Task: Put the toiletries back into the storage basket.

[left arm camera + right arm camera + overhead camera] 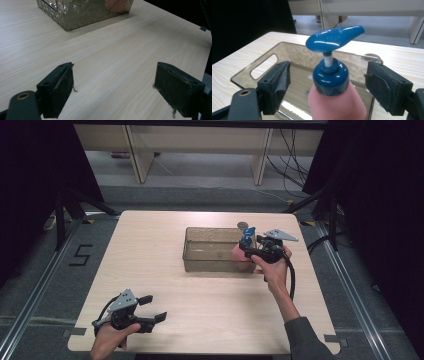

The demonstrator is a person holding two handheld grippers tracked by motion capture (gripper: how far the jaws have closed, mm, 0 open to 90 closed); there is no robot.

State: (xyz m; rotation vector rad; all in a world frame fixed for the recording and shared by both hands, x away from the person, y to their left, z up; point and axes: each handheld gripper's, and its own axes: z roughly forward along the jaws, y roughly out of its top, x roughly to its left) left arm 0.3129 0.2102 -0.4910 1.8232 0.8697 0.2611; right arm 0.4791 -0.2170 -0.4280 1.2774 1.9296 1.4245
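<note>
A pink pump bottle with a blue pump head stands upright at the right end of a clear brownish bin, seemingly inside it. My right gripper is at the bottle's neck. In the right gripper view its jaws stand apart on either side of the blue collar, and the pads do not touch it. My left gripper hovers low over the table's front left, open with nothing between its fingers. The left gripper view shows the bin farther off, with the pink showing through its wall.
A small round metal object lies on the table just behind the bin. The wooden table is bare on the left and along the front. Black stands and cables flank the table on both sides.
</note>
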